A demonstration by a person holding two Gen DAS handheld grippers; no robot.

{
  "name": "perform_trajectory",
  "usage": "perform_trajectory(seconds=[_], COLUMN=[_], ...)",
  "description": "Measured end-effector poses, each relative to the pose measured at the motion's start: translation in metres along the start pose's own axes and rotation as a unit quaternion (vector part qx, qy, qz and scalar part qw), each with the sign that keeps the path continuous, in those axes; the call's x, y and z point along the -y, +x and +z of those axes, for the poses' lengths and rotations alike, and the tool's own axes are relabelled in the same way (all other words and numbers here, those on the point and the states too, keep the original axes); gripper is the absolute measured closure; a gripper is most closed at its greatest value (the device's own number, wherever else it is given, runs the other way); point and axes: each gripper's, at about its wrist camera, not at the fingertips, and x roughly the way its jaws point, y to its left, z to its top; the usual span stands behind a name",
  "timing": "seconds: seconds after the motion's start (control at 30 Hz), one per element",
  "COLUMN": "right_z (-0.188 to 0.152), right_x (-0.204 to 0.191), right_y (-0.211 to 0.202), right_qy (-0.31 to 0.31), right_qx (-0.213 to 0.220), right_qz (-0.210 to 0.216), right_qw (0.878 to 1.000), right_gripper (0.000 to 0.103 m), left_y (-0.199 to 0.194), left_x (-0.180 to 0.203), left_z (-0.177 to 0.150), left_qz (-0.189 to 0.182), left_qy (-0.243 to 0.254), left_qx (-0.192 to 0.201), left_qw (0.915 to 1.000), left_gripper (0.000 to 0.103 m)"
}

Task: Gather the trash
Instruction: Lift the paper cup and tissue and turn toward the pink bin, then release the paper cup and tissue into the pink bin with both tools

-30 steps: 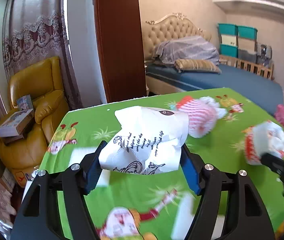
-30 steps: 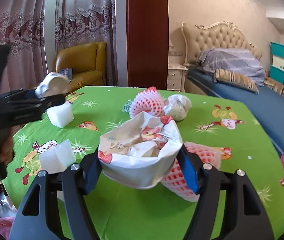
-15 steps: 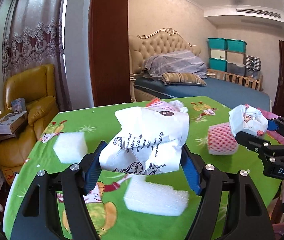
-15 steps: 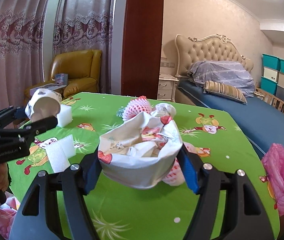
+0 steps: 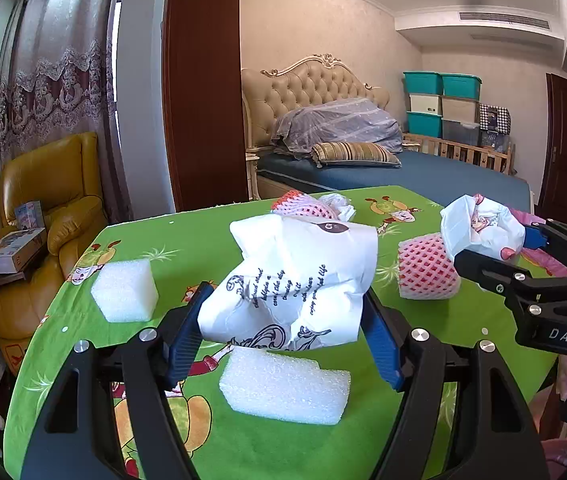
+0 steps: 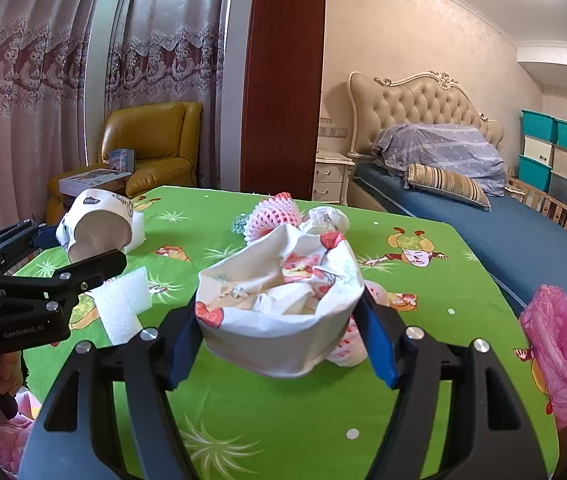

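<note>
Left gripper point(image 5: 283, 328) is clamping a crumpled white paper cup point(image 5: 295, 280) with script print, above the green tablecloth point(image 5: 243, 440). Right gripper point(image 6: 279, 320) is squeezing a crushed cartoon-print cup point(image 6: 279, 300); foam blocks point(image 5: 283, 386) are lying beneath.

I see a bright green tablecloth point(image 5: 211, 452) printed with cartoon figures. On it lie white foam blocks point(image 5: 285, 386) and pink-and-white mesh sleeves point(image 5: 427, 270). Above it, a white paper cup point(image 5: 295, 280) shows dark script; another point(image 6: 283, 304) carries red cartoons.
</note>
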Motion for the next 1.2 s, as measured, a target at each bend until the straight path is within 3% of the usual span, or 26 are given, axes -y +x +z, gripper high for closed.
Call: perform_trajectory(seconds=[0.63,0.97,1.2], right_z=[0.001,-0.008,-0.016], right_x=[0.038,0.086,0.119], right_y=[-0.013,-0.033,-0.046], right_qy=[0.035,0.069,0.086], right_qx=[0.011,0.020,0.017], right_qz=[-0.033,-0.076,-0.115], right_qw=[0.999,0.994,0.990], right_gripper=[0.035,0.035,0.035], left_y=[0.009,0.020,0.033], left_x=[0.009,0.033,0.065], left_z=[0.013,0.024,0.040], left_qz=[-0.015,-0.051,-0.095], left_qy=[0.026,0.044,0.066], left_qx=[0.008,-0.003,-0.015], left_qw=[0.9995,0.9977,0.9932], left_gripper=[0.035,0.034,0.034])
